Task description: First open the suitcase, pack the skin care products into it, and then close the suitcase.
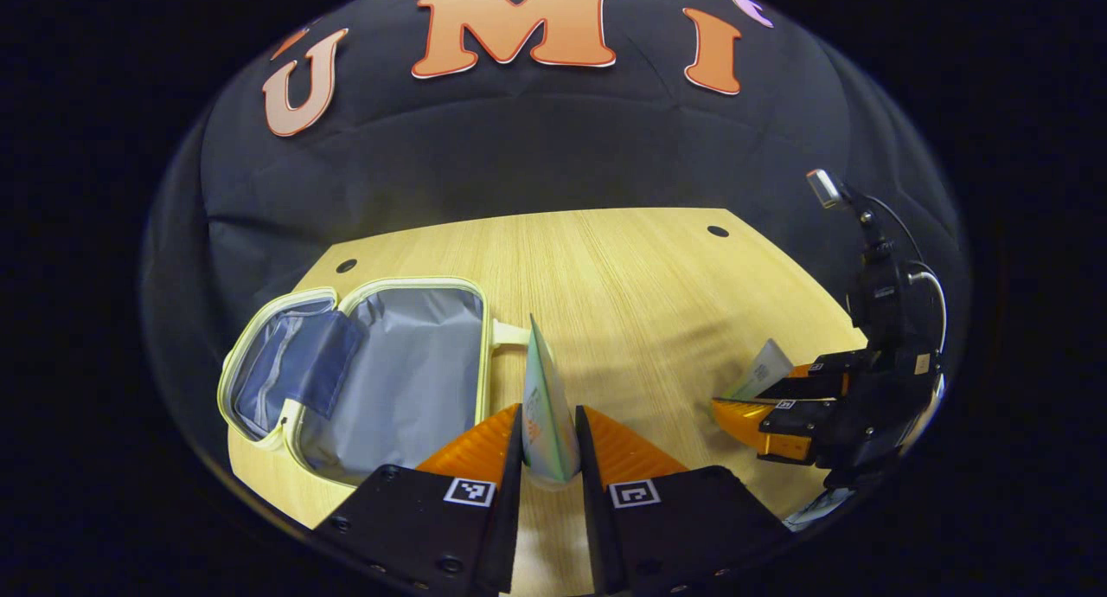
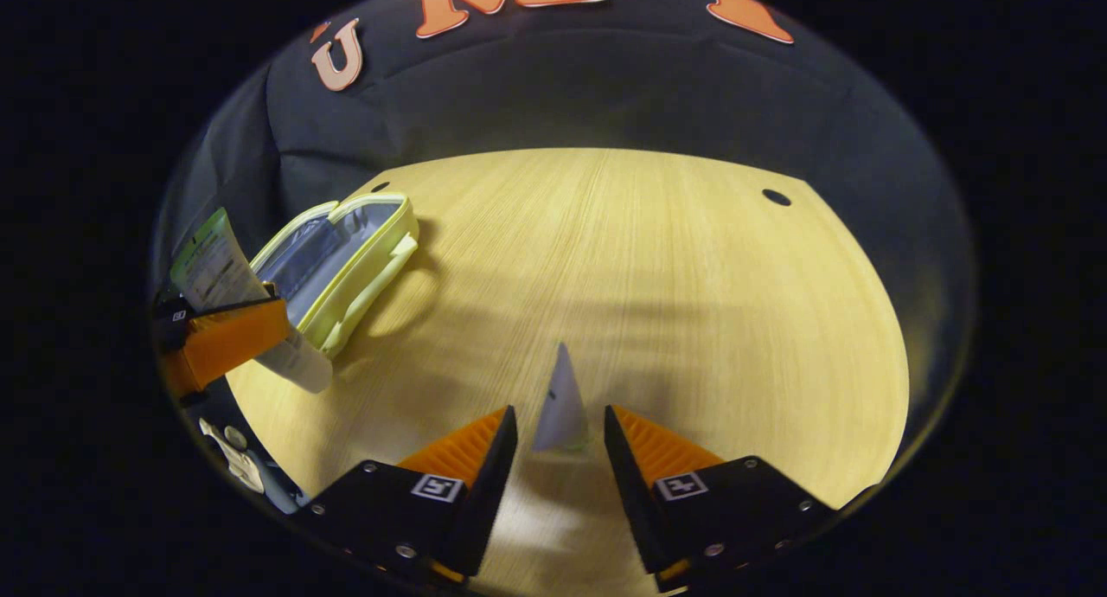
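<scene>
Biggest thing first: the wooden desk (image 2: 657, 259) took up most of both views, with the little pale-yellow suitcase (image 1: 380, 363) lying open on it, grey lining showing and nothing packed inside that I could see. So step one looked done, packing hadn't landed anything yet, and closing was still to come.

The left gripper (image 1: 548, 446) had its jaws closed narrow around a green-and-white skin care tube (image 1: 545, 407), standing upright just beside the suitcase handle. In the right gripper view that same tube looked lifted near the suitcase's edge.

The right gripper (image 2: 560, 433) had a white tube (image 2: 560, 402) sitting between its jaws, but there was a visible gap on each side, so I'd call them partly open around it, not clamped. That one was well away from the suitcase.

Hard to make out: some pale stuff at the lower left edge of the right gripper view, cut off, maybe more products.
</scene>
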The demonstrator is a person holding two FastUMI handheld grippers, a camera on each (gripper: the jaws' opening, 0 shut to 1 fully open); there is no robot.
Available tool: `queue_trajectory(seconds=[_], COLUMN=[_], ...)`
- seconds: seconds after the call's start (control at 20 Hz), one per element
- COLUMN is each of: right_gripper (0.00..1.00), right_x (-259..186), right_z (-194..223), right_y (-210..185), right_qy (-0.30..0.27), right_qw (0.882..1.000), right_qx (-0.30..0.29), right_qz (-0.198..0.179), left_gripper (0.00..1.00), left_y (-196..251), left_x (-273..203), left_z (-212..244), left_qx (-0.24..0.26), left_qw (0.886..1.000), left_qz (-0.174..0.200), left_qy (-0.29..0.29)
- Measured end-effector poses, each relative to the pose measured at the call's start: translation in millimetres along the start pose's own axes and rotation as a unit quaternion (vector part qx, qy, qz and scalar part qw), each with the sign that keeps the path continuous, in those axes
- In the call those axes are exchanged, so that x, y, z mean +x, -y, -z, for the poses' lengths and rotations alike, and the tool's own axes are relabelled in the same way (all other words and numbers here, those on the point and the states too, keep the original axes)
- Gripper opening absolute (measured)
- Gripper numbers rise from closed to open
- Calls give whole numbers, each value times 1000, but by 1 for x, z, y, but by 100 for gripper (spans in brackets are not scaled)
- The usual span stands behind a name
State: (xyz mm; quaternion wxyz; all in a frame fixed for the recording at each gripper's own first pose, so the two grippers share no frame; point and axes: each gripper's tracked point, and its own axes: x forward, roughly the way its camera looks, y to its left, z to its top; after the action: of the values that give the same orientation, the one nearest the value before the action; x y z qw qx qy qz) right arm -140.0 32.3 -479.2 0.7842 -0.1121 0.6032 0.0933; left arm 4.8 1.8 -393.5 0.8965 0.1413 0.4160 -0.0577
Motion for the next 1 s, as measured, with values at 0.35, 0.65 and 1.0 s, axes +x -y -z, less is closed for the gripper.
queue_trajectory(seconds=[0.35,0.65,1.0], right_gripper=[31,31,31], right_x=[-11,-49,-73], right_z=[0,-9,-44], right_y=[-2,-38,-80], right_qy=[-16,-8,19], right_qw=[1000,999,997], right_qx=[4,1,35], right_qz=[-1,-45,-68], left_gripper=[33,33,34], left_y=[0,-33,-157], left_x=[-2,-44,-54], left_z=[-3,-15,-6], left_qx=[4,-86,-54], left_qw=[1000,992,982], left_qz=[27,75,70], left_qy=[-12,-56,-169])
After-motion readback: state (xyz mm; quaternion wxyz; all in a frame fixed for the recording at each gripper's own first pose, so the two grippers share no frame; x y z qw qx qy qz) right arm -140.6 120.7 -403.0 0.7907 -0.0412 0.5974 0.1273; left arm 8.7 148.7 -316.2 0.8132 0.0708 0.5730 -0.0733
